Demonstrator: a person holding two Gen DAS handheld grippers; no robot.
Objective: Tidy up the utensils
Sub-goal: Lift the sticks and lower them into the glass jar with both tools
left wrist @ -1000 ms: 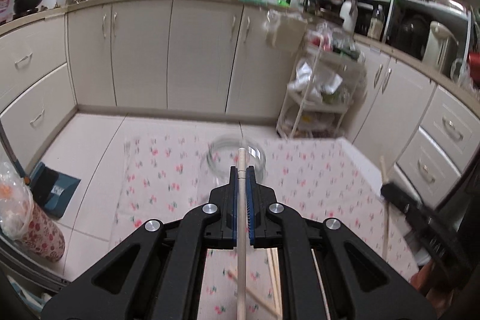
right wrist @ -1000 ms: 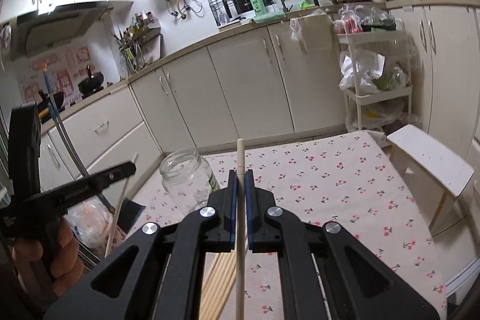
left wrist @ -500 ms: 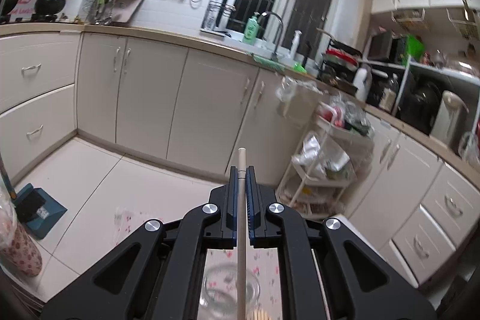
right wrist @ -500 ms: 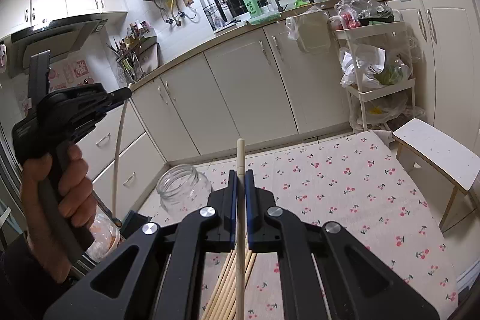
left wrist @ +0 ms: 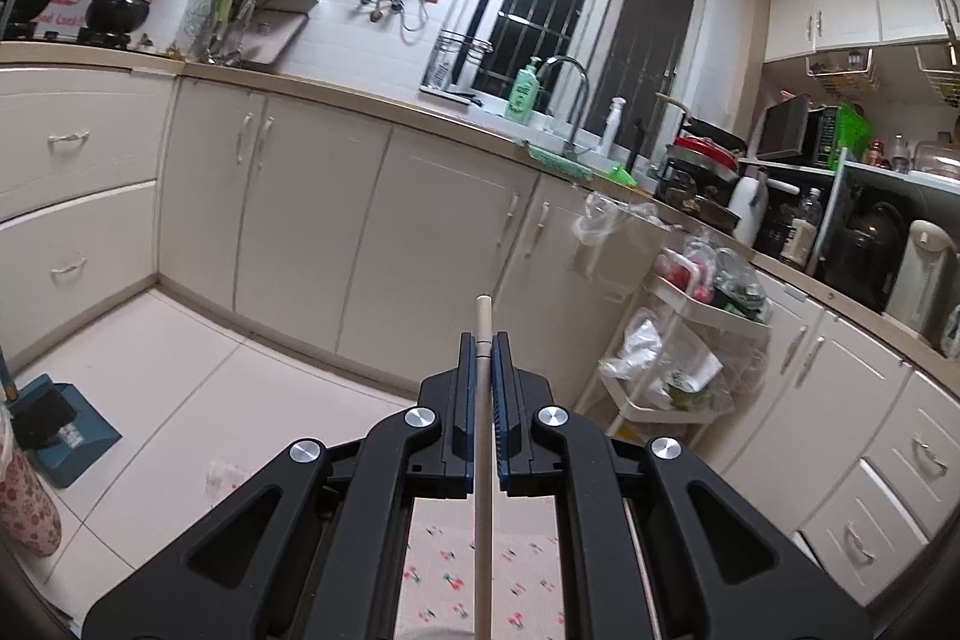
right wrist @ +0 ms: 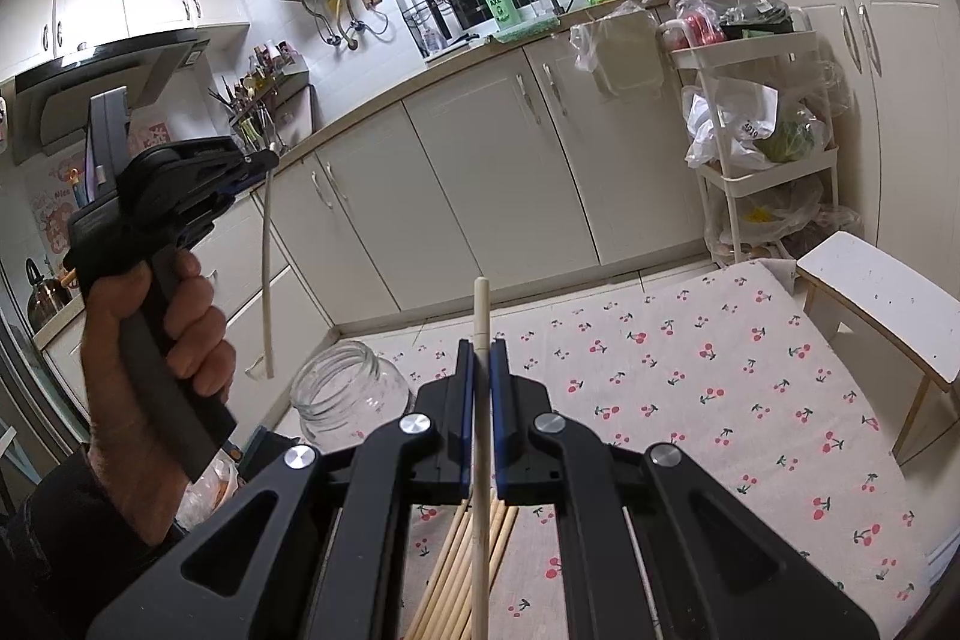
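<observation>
Cream kitchen cabinets (right wrist: 492, 184) line the walls under a barred window, and a white wheeled cart (right wrist: 762, 100) stuffed with plastic bags stands by them. Nearest the cameras is the bench (right wrist: 708, 376), covered with a pale cloth printed with red cherries.

On that cloth, toward its left end in the right wrist view, stands a clear, lidless glass jar (right wrist: 345, 391). It looks empty, though its glass is hard to read. A loose bundle of pale wooden chopsticks (right wrist: 456, 568) lies on the cloth below the right tool, partly hidden by it.

Judging from this, the sorting has barely begun: nothing visibly stands in the jar, the bundle waits on the bench, and two sticks are in the air.

The left tool (right wrist: 258, 160), held up by a hand (right wrist: 162, 334) in a dark sleeve, is raised above and to the left of the jar. Its jaws are closed on one end of a pale wooden chopstick (right wrist: 268, 274), which hangs down almost upright with its lower tip above and just left of the jar's mouth, not yet inside. In the left wrist view the same stick runs between the blue pads (left wrist: 465, 388) and pokes out past them.

The right tool (right wrist: 482, 358) is likewise closed tight on a second pale chopstick (right wrist: 480, 316), whose tip juts beyond the jaws, over the cloth right of the jar.
</observation>
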